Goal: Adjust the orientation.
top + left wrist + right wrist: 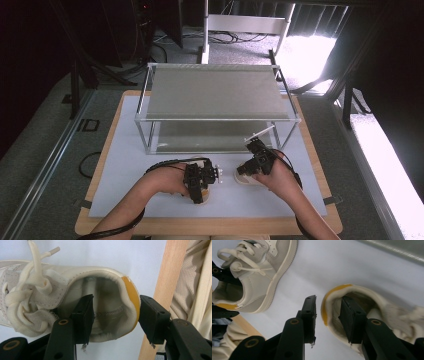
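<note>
Two cream low-top sneakers lie on a pale mat [150, 175]. My left gripper [197, 182] [117, 298] is open and straddles the heel wall of the left sneaker [110, 280]. One jaw is inside the collar and the other stands behind the orange heel tab. My right gripper [257, 160] [328, 300] straddles the heel of the right sneaker [244, 177] [362, 293]. Its inner jaw is in the opening, and a thin sliver of mat shows between its outer jaw and the heel. In the right gripper view, the left sneaker [262, 272] lies at the upper left.
A two-level metal shelf rack [215, 95] stands at the back of the mat, just beyond the right gripper. The wooden table edge [200, 226] [165, 290] runs close behind the left sneaker's heel. The person's beige clothing [192, 290] is past that edge.
</note>
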The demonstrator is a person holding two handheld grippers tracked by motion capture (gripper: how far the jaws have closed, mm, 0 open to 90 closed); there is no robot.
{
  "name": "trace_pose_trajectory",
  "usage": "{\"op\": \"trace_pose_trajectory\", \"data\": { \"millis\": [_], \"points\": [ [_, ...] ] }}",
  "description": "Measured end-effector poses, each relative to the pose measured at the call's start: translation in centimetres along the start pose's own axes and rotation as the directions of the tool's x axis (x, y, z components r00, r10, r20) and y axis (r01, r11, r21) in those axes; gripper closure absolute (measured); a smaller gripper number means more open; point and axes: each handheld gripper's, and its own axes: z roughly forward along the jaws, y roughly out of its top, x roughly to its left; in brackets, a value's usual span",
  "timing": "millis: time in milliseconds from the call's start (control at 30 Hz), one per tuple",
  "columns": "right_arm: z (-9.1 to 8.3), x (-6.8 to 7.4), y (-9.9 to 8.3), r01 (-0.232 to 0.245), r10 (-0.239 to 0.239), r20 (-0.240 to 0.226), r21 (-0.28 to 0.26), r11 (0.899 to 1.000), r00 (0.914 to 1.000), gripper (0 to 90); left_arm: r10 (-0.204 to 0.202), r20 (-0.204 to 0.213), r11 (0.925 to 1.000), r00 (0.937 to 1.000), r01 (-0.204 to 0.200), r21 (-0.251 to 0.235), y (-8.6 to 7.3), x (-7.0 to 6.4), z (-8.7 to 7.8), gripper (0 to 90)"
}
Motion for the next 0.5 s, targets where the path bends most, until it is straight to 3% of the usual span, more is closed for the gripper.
{"op": "trace_pose_trajectory", "data": {
  "millis": [67, 233, 300, 433, 500],
  "points": [
    [0.6, -0.1, 0.2, 0.004, -0.004, -0.011, 0.037, 0.999, 0.9999, 68.6, -0.002, 0.001, 1.0000, 1.0000, 0.002, -0.003, 0.0, 0.0, 0.0, 46.8],
    [1.8, -0.1, 0.7, 0.005, -0.004, -0.014, 0.057, 0.998, 0.9999, 68.0, 0.002, 0.002, 1.0000, 1.0000, -0.002, -0.001, 0.0, 0.1, 0.0, 46.8],
    [1.9, -0.1, 0.8, 0.012, -0.012, 0.003, 0.055, 0.998, 0.9999, 74.1, 0.002, 0.004, 1.0000, 1.0000, -0.002, -0.002, 0.0, 0.1, 0.0, 46.8],
    [1.6, 0.2, 0.8, 0.077, -0.076, -0.013, 0.090, 0.993, 0.9970, 78.9, 0.006, 0.004, 1.0000, 1.0000, -0.006, -0.005, -0.1, 0.2, 0.0, 46.9],
    [1.5, 0.5, 0.8, 0.150, -0.149, -0.020, 0.103, 0.983, 0.9886, 79.4, 0.002, 0.006, 1.0000, 1.0000, -0.002, -0.008, -0.1, 0.1, 0.0, 46.9]
  ]
}}
